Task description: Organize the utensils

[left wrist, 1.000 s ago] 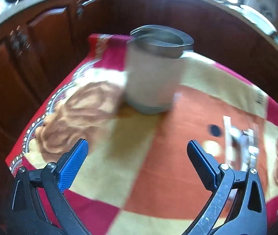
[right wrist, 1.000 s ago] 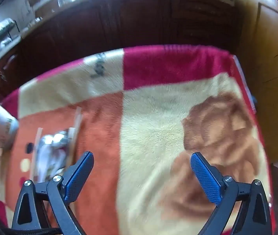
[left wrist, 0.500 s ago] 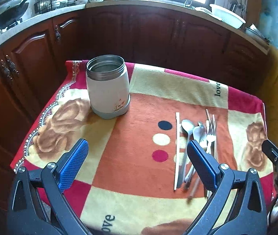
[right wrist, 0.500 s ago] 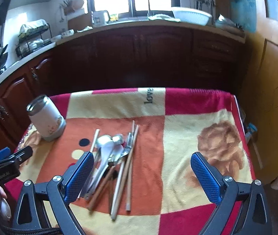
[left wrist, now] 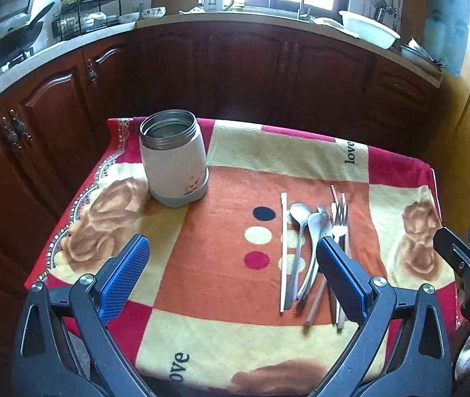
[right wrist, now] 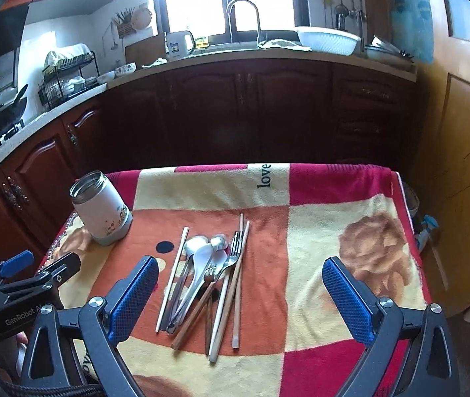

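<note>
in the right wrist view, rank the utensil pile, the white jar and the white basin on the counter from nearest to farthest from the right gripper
1. utensil pile: on the blanket just ahead of the right gripper, toward its left finger.
2. white jar: farther back at the blanket's far left corner.
3. white basin: on the counter by the window, beyond the table.

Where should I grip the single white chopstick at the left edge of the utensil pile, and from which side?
Grip the white chopstick near its far end, coming from above with fingers across it. It lies flat on the blanket, and that end stands clear of the spoons; nearer, it runs close beside their handles.
</note>
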A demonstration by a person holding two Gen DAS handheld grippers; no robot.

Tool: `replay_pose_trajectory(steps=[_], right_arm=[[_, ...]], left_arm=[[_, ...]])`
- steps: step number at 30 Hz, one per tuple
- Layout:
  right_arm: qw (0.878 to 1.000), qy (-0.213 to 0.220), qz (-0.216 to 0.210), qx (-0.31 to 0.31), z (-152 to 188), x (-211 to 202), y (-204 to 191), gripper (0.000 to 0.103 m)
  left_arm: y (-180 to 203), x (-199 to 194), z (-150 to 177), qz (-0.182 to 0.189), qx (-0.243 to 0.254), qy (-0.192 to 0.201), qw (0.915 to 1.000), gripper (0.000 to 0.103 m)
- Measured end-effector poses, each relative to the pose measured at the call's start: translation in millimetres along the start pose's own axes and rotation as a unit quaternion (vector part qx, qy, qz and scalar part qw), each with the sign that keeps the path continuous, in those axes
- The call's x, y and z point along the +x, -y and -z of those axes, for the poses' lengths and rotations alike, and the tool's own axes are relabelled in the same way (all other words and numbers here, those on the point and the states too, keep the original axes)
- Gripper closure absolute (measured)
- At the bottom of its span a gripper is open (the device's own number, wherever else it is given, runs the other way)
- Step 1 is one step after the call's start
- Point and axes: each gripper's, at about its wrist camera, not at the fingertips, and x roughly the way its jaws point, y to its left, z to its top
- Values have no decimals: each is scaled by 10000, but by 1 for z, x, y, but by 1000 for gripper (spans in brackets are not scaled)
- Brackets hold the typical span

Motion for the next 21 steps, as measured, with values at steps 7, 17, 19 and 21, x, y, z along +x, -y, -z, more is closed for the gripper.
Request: replay_pose_trajectory(steps=[7, 17, 19, 21], right_arm=[[9999, 30, 89, -89, 3, -3, -3, 4], [9998, 7, 87, -154, 4, 0, -4, 4], [9998, -5, 98, -168, 4, 1, -4, 4], [9997, -15, 118, -212, 4, 2, -5, 4]], left_arm=[[4, -2, 4, 19, 47, -5, 10000, 2], [5, 0, 5, -6, 69, -55, 10000, 2], [5, 1, 5, 4, 60, -73, 10000, 2], [5, 1, 4, 0, 56, -79, 10000, 2]])
